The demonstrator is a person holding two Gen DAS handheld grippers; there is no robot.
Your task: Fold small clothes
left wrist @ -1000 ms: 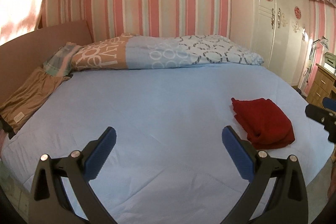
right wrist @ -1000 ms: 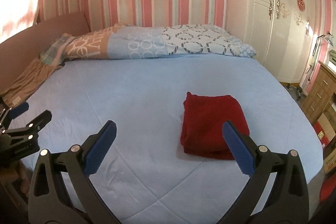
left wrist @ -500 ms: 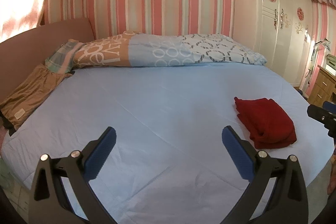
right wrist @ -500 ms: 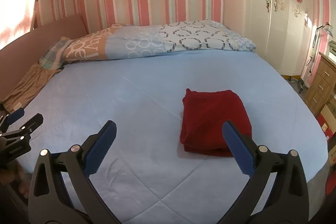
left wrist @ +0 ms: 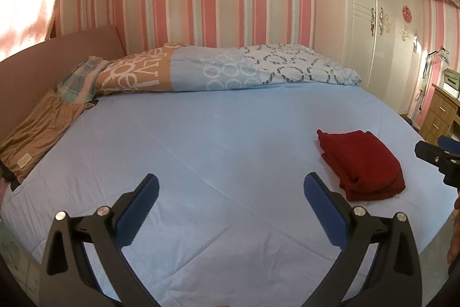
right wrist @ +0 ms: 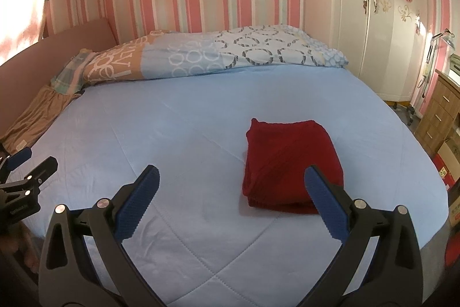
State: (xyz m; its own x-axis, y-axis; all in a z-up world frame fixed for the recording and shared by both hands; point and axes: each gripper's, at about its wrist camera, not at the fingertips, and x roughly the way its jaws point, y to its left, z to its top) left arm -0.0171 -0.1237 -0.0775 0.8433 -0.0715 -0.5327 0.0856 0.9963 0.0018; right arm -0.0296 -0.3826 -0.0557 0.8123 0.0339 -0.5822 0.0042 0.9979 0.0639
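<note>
A dark red garment (left wrist: 360, 163) lies folded in a neat rectangle on the light blue bed (left wrist: 215, 140), toward its right side. It also shows in the right wrist view (right wrist: 290, 163). My left gripper (left wrist: 230, 192) is open and empty, above the bed's near edge, well left of the garment. My right gripper (right wrist: 231, 186) is open and empty, held back above the bed; its right finger (right wrist: 325, 203) overlaps the garment's near right corner in view. Each gripper shows at the edge of the other's view.
A rolled patterned quilt (left wrist: 224, 71) lies along the far side of the bed. A brown cloth (left wrist: 40, 131) lies at the left by the headboard. A white wardrobe (left wrist: 382, 28) and a wooden drawer unit (right wrist: 440, 108) stand at the right.
Both grippers have drawn back and tilted up slightly, so the bed sits lower in view. The red garment has not moved. Both stay open.
</note>
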